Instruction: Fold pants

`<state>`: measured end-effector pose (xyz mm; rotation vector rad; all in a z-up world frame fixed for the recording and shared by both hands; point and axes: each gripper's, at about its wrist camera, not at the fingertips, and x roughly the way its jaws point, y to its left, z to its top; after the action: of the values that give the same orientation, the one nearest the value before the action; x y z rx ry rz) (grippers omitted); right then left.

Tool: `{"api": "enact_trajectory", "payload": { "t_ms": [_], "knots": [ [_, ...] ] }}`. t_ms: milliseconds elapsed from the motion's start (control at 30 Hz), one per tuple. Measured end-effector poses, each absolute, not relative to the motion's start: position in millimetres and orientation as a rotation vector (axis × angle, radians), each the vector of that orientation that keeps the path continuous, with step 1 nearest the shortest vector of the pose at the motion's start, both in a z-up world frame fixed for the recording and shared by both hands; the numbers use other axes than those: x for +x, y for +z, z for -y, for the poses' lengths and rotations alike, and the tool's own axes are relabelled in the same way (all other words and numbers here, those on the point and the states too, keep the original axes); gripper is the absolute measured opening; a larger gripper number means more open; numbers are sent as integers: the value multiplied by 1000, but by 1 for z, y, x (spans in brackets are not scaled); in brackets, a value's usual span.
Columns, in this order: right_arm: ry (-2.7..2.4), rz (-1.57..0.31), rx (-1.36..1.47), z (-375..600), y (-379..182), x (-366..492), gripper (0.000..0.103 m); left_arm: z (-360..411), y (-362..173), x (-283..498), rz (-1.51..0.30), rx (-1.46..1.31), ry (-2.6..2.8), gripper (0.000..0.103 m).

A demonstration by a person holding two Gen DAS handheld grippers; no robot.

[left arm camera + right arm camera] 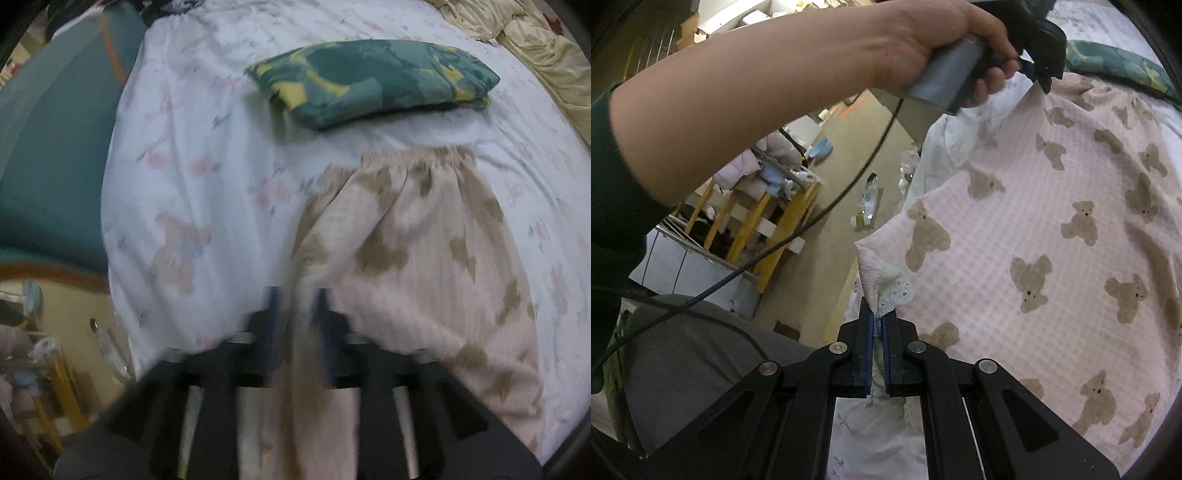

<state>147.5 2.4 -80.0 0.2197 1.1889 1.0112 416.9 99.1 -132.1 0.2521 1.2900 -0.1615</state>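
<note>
Pink bear-print pants spread flat on bed, waistband toward folded green cloth. Right tool clenched on lace-trimmed hem, keeping leg taut. Left tool parted around other edge, fabric between pads, likely letting go.

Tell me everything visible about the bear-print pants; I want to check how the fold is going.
The bear-print pants are pale pink, waffle-textured fabric with brown teddy bears and a gathered elastic waistband. They lie spread on the floral bedsheet, the waistband towards a folded green-and-yellow garment. The right gripper is shut on a lace-trimmed hem corner. A fold of fabric runs between the left gripper fingers, which stand apart; that view is blurred.
</note>
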Motion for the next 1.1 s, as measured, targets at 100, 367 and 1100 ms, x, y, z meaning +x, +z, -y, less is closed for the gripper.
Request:
{"api": "enact_trajectory", "payload": {
  "t_ms": [100, 367, 1100],
  "knots": [
    [1015, -1195, 218, -7, -80, 146, 4, -129, -107, 384, -1222, 194, -183, 73],
    [1052, -1218, 153, -52, -91, 131, 4, -219, -89, 258, -1262, 18, -227, 84],
    [447, -1210, 466, 222, -96, 112, 73, -179, -161, 143, -1626, 205, -471, 14]
  ]
}}
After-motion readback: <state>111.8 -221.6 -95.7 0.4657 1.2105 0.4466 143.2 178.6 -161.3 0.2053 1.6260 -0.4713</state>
